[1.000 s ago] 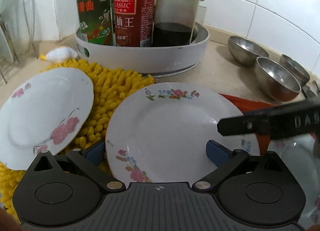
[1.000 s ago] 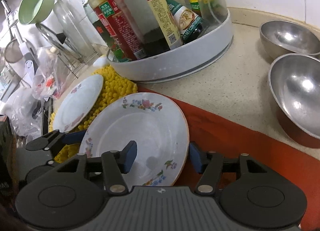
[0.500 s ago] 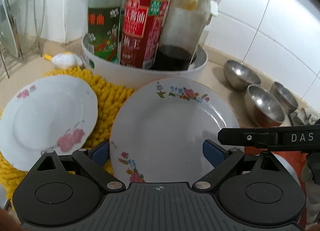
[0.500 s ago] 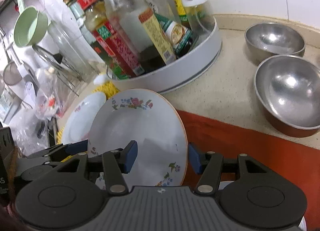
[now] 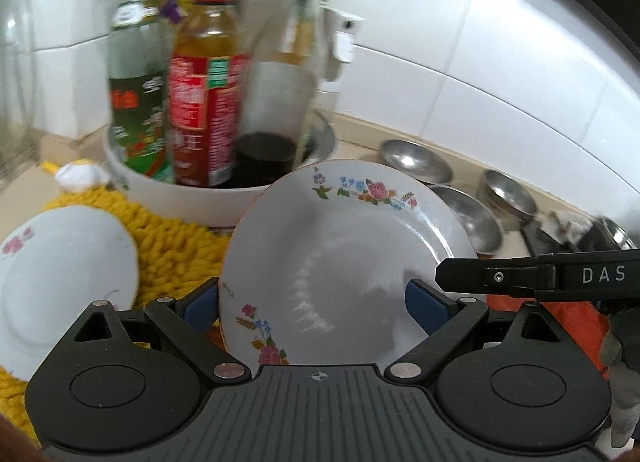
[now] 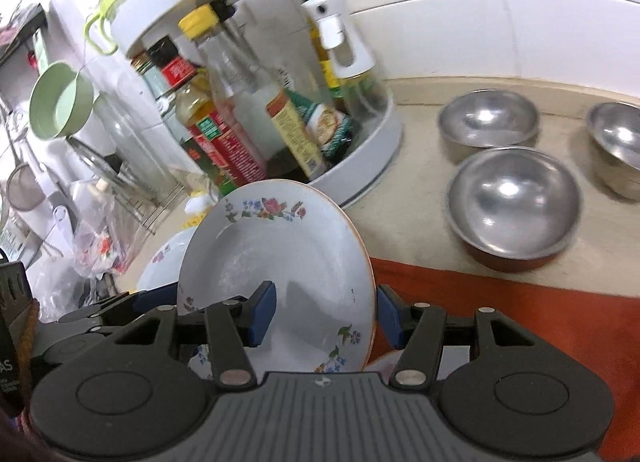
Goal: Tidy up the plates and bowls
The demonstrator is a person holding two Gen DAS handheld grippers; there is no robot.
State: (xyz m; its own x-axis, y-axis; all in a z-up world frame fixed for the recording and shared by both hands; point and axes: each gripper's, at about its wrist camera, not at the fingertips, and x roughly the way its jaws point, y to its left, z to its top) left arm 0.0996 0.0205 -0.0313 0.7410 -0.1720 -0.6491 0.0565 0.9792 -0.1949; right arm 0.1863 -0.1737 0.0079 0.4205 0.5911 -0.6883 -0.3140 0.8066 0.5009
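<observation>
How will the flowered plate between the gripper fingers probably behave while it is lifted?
The flowered plate looks like glazed ceramic, so it is probably rigid but breakable. Its glossy surface reflects light, so it may slip between the left gripper pads. It stands tilted up, so it could swing or tip.

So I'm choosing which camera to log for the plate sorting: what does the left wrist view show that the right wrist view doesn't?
Only the left wrist view shows the yellow mat spread out, with the pink-flowered plate lying on it; the right wrist view catches just slivers of these. Only the right wrist view shows the hanging green cup, the mesh strainer and the bottle rack's upper tier. Both show the floral plate tilted up, the bottles and the steel bowls.
</observation>
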